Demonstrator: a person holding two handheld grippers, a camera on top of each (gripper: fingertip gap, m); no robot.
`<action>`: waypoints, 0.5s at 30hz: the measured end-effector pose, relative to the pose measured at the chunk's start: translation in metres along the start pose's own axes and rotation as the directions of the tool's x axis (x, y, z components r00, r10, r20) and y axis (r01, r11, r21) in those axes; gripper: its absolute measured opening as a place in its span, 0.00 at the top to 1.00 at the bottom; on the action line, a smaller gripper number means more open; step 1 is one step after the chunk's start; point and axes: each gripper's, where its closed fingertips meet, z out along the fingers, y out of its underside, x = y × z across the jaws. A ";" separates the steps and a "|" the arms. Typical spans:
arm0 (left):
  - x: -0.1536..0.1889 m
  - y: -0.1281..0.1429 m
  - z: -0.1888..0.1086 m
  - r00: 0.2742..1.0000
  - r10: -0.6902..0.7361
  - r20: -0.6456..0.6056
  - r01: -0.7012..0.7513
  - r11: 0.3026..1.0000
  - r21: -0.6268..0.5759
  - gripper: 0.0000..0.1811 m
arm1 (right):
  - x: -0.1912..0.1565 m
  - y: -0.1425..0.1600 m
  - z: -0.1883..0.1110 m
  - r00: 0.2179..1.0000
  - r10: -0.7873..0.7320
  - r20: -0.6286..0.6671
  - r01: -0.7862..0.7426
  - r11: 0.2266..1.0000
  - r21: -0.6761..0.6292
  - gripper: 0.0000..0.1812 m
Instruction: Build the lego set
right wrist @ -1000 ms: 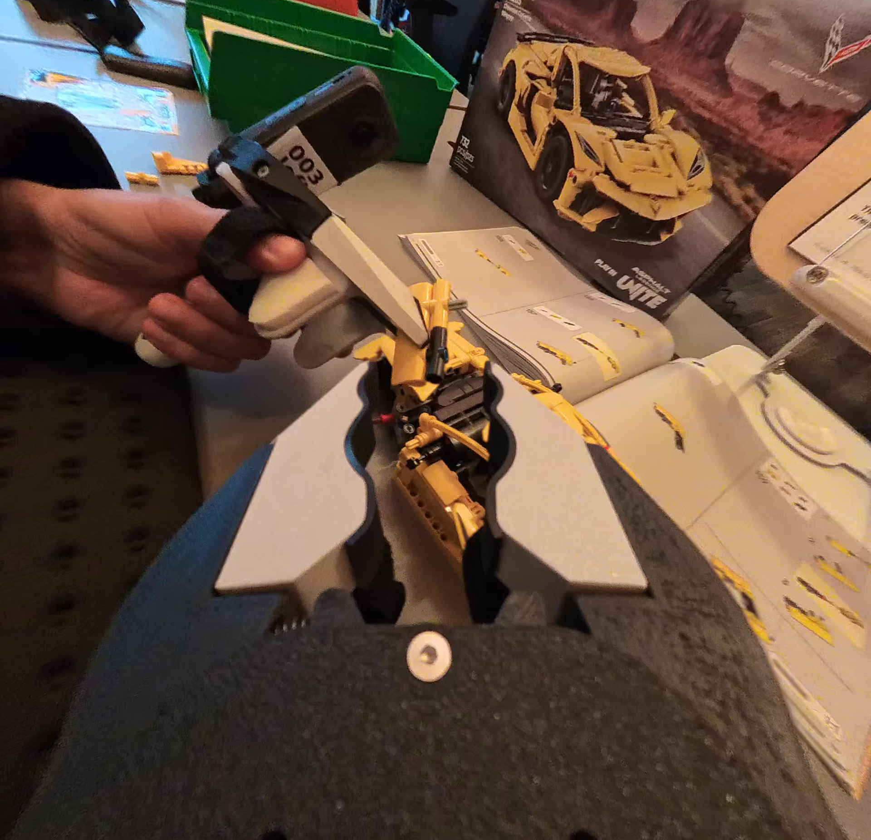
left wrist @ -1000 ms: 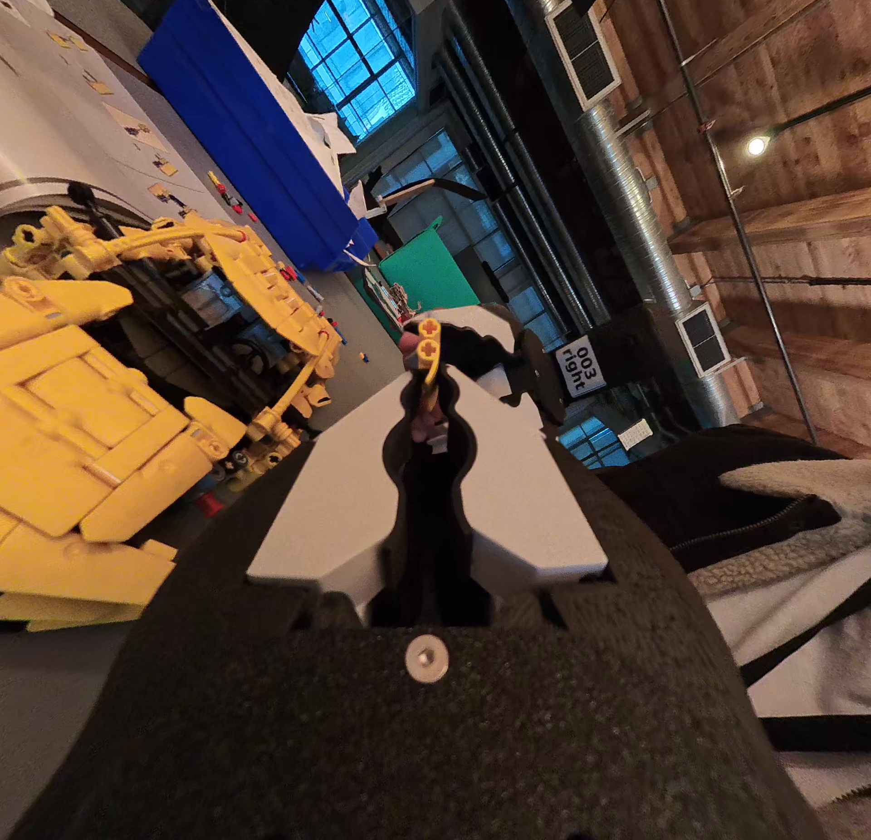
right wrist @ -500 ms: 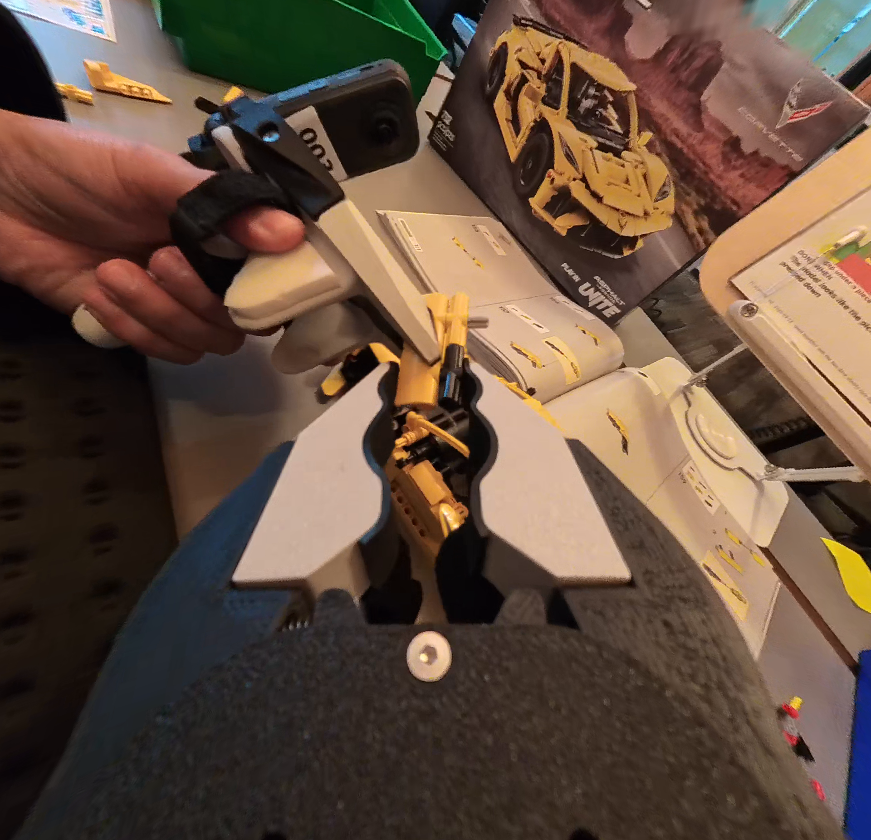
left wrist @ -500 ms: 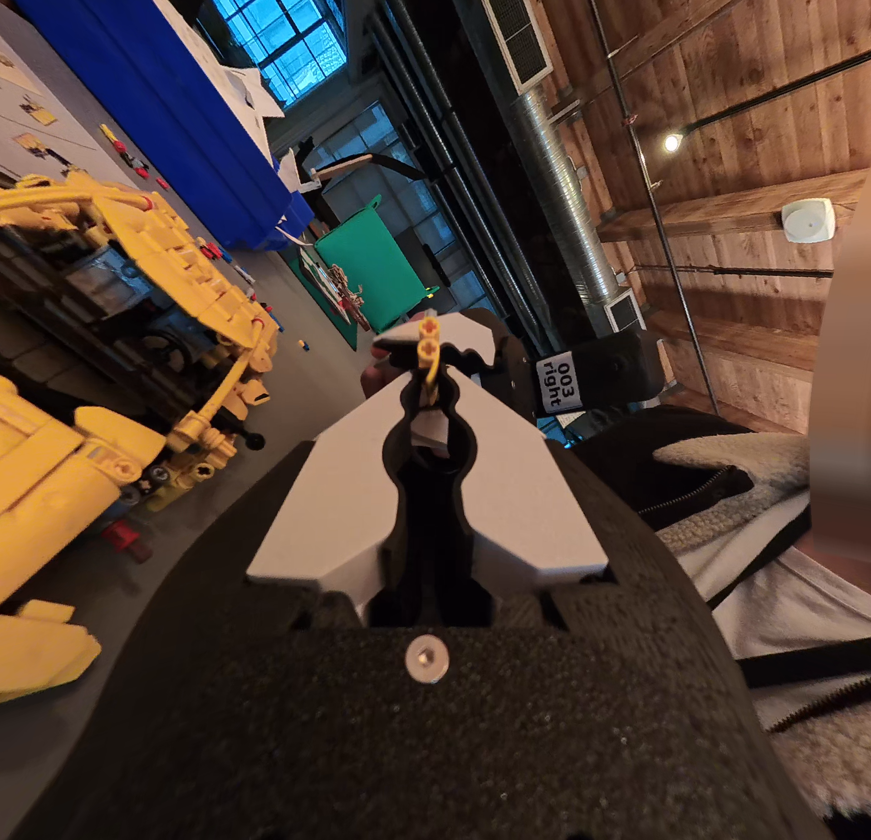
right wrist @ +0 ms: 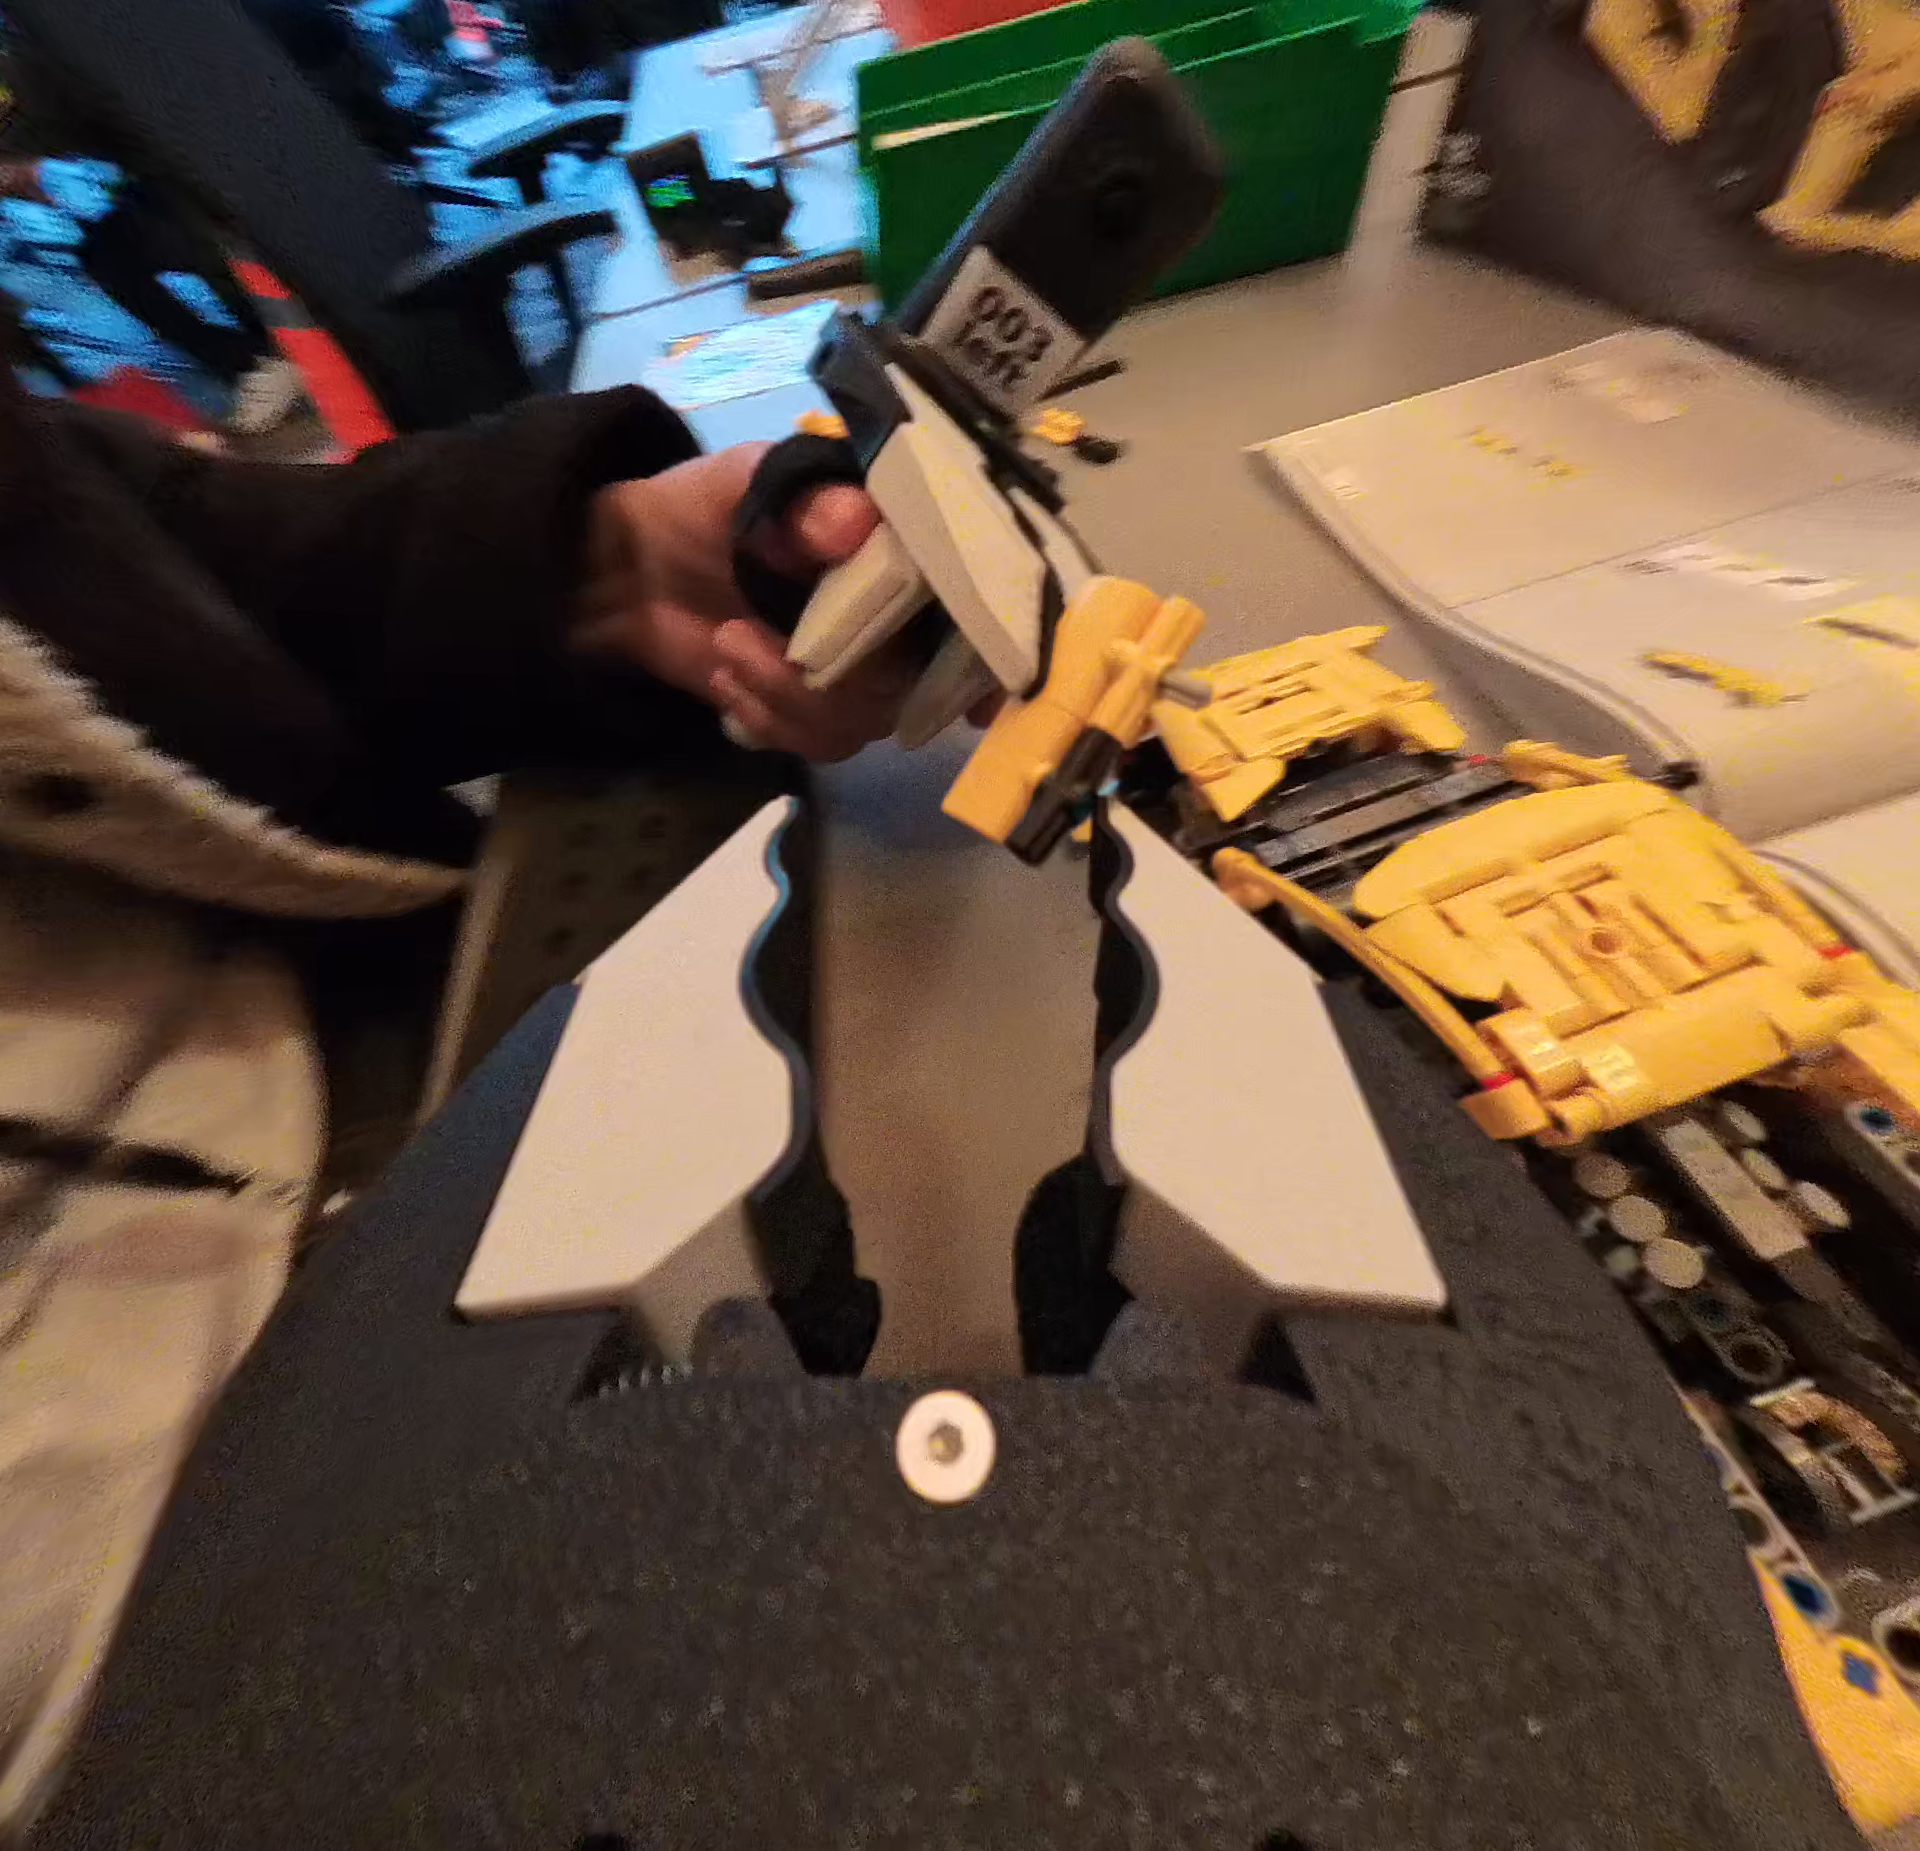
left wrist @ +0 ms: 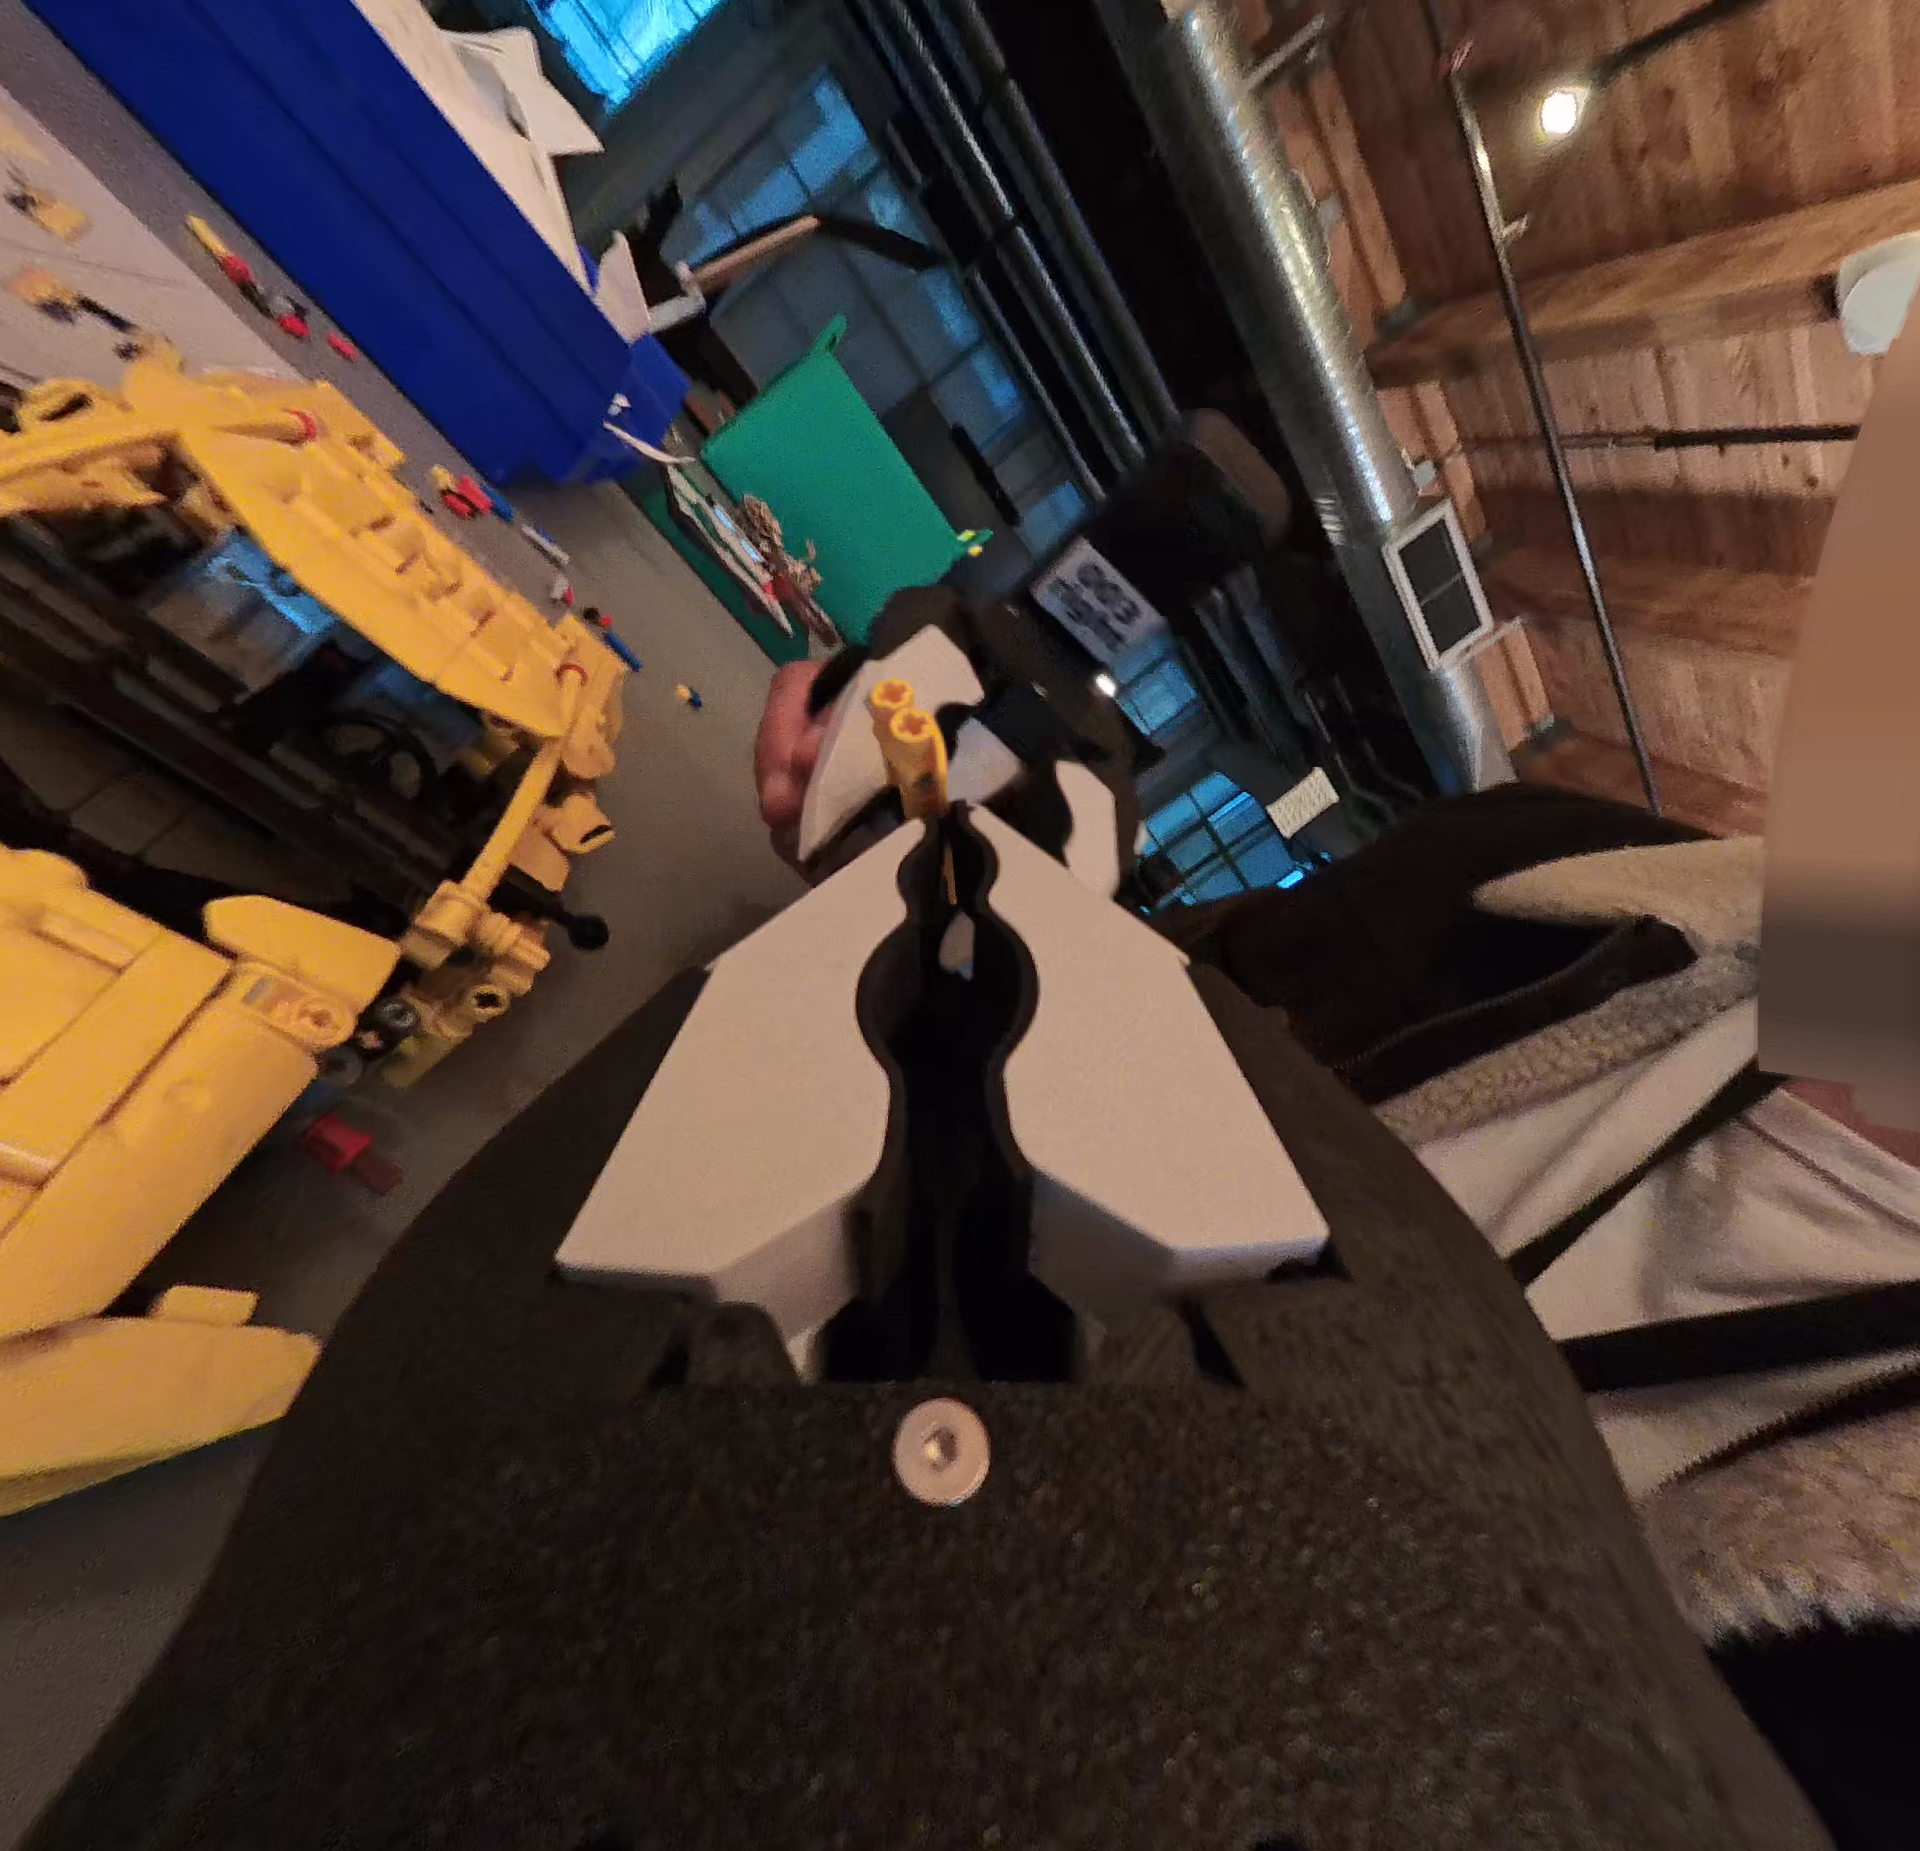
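step: fitting part | left gripper [left wrist: 940,814] pinches small yellow subassembly [right wrist: 1070,705] | right gripper [right wrist: 951,835] spread, empty | next: align onto yellow car [right wrist: 1538,928], press home

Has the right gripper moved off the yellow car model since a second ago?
Yes. The right gripper now sits left of the car model, which earlier lay between its fingers.

We see the left gripper [left wrist: 948,825] with its two fingers pressed together, tilted upward. A hand [right wrist: 686,596] in a black sleeve [right wrist: 364,596] holds its handle, thumb on top. The right gripper [right wrist: 945,835] has its fingers [right wrist: 665,1105] spread wide apart and points forward and down.
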 end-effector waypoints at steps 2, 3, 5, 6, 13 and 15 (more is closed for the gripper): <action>0.009 0.002 0.001 0.998 -0.007 -0.057 0.005 1.000 -0.018 1.00 | -0.004 -0.006 -0.011 0.997 0.020 0.070 -0.022 0.999 0.031 0.73; 0.010 0.002 0.001 0.998 0.004 -0.055 -0.005 1.000 -0.021 1.00 | -0.005 -0.014 -0.017 0.995 0.035 0.092 -0.043 0.996 0.080 0.73; 0.013 0.005 0.002 0.998 0.012 -0.067 -0.015 0.999 -0.037 1.00 | -0.004 -0.023 -0.025 0.984 0.108 0.143 -0.126 0.984 0.128 0.74; 0.017 0.005 0.003 0.995 -0.005 -0.098 0.002 0.999 -0.039 1.00 | -0.002 -0.024 -0.028 0.977 0.147 0.153 -0.167 0.978 0.127 0.76; 0.040 0.009 0.001 0.936 -0.175 -0.307 0.156 0.984 -0.084 1.00 | -0.005 -0.046 -0.035 0.953 0.193 0.234 -0.252 0.933 0.256 0.85; 0.038 0.012 0.002 0.942 -0.167 -0.292 0.143 0.985 -0.099 1.00 | -0.011 -0.043 -0.033 0.959 0.160 0.235 -0.215 0.948 0.235 0.85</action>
